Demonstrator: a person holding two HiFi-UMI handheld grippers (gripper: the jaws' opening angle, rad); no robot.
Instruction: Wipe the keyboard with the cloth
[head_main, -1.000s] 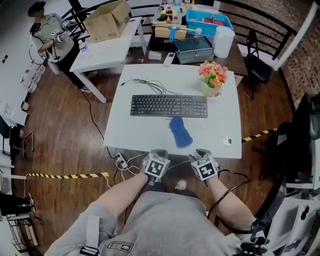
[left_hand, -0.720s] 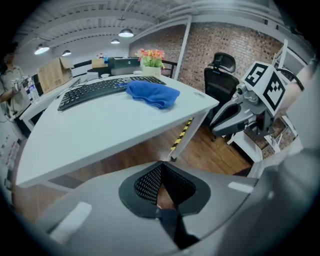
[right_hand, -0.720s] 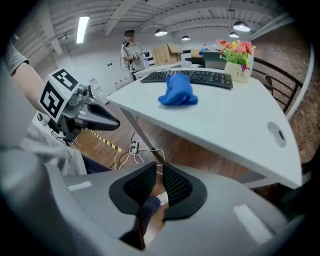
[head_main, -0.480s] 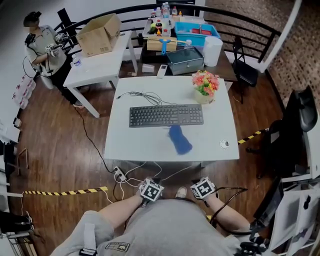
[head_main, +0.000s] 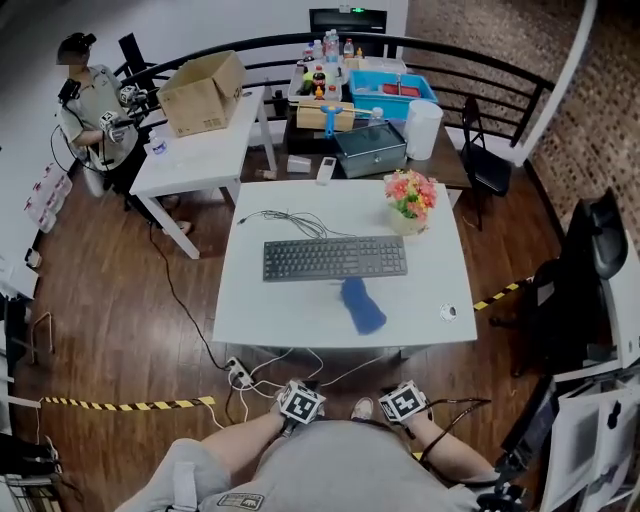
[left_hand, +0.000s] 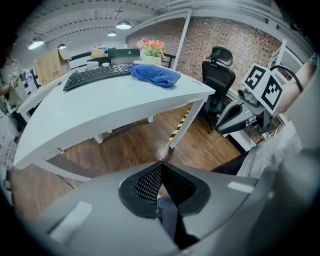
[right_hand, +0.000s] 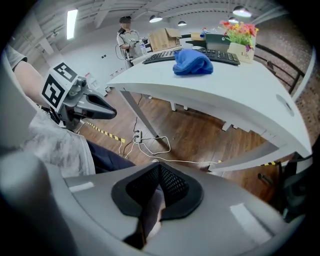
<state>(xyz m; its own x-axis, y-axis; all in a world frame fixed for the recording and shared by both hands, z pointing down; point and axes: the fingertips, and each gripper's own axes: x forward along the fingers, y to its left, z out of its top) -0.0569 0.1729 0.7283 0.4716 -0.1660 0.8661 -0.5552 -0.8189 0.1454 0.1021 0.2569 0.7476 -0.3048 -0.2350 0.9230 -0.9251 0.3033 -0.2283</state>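
Observation:
The black keyboard (head_main: 335, 258) lies across the middle of the white table (head_main: 250, 310). Just in front of its right part sits the crumpled blue cloth (head_main: 362, 306). Both grippers hang low over my lap, well short of the table's front edge: the left gripper (head_main: 297, 398) and the right gripper (head_main: 403, 400). In the left gripper view the left gripper (left_hand: 160, 165) is shut with nothing in it, and the cloth (left_hand: 156, 75) and keyboard (left_hand: 97, 74) lie far ahead on the tabletop. The right gripper (right_hand: 160, 167) is likewise shut and empty, facing the cloth (right_hand: 192, 61).
A flower pot (head_main: 408, 200) stands at the table's back right, a small round object (head_main: 447, 312) at its front right, and the keyboard's cable (head_main: 290, 220) behind it. A power strip (head_main: 238, 373) with cords lies under the front edge. An office chair (head_main: 590, 250) is to the right, a person (head_main: 95, 90) far left.
Both grippers have drawn back from the table's front edge and sunk towards my lap. The keyboard and cloth have not moved on the table.

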